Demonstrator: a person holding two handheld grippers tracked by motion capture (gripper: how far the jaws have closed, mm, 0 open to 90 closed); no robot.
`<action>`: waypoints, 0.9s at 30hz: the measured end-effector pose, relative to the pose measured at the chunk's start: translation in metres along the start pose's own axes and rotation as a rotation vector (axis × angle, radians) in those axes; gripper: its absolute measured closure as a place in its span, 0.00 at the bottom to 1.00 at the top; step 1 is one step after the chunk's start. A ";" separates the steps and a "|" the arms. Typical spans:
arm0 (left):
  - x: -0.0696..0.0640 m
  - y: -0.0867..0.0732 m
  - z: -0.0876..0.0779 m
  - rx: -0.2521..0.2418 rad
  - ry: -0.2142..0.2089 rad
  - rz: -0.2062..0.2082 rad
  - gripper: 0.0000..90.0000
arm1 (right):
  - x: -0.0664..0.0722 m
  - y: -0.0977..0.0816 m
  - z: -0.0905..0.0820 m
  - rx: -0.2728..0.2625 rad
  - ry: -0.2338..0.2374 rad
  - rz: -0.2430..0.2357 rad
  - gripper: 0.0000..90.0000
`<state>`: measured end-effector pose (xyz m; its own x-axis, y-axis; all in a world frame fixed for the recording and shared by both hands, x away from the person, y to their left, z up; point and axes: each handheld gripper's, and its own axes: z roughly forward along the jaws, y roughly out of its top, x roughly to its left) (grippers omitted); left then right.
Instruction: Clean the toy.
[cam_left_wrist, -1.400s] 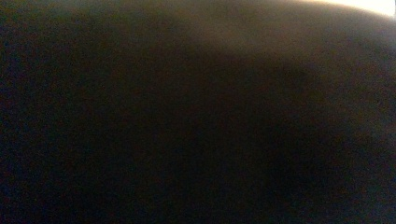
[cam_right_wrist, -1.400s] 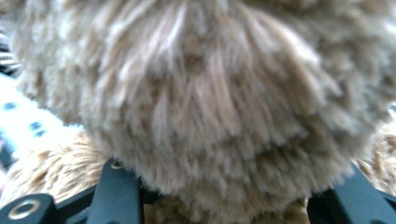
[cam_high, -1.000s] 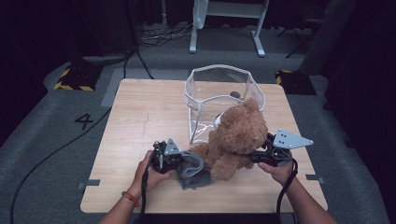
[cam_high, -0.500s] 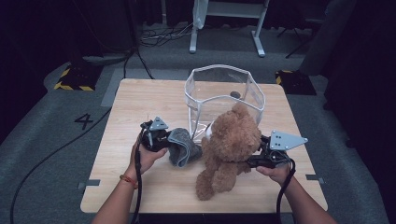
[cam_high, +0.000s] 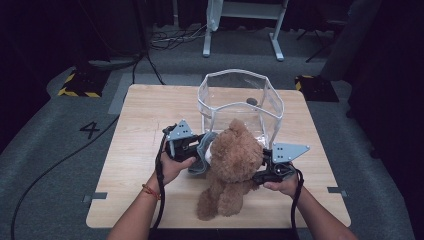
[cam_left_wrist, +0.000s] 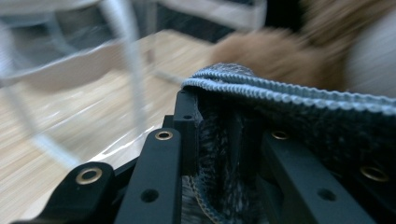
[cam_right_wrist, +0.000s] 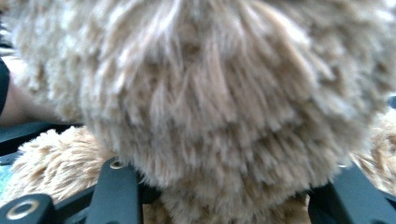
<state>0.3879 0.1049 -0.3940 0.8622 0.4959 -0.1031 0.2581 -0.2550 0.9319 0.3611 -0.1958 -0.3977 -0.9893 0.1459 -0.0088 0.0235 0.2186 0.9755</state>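
Two tools: left tool (cam_high: 200, 145) pinching grey cloth (cam_high: 204, 155); right tool (cam_high: 261, 175) apparently clamping teddy bear (cam_high: 232, 165).

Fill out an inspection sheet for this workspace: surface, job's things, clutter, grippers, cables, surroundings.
Surface: wooden table, bare at its left half.
Job's things: brown teddy bear held up at the near middle; grey knit garment at the bear's left side, against it.
Clutter: clear plastic bin behind the bear, a small dark thing inside; too small to tell what.
Grippers: left gripper shut on the garment, its jaws having just been opening a little; right gripper shut on the bear's side.
Cables: one trails from each gripper toward the person; more lie on the floor at left and behind the table.
Surroundings: grey floor, a painted 4, hazard-striped blocks, a white stand at the back.
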 end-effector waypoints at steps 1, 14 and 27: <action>0.000 0.000 0.000 0.000 0.000 0.000 0.84 | 0.000 0.000 0.000 0.000 0.000 0.000 0.53; -0.007 -0.022 0.029 0.229 0.054 0.146 0.85 | 0.003 -0.002 -0.004 0.010 0.001 -0.024 0.53; -0.017 -0.045 0.000 0.272 -0.014 0.162 0.85 | -0.005 0.001 -0.028 -0.018 -0.154 -0.003 0.53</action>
<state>0.3616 0.1081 -0.4344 0.9070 0.4200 0.0323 0.2226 -0.5431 0.8096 0.3625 -0.2231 -0.3901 -0.9553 0.2921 -0.0445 0.0164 0.2027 0.9791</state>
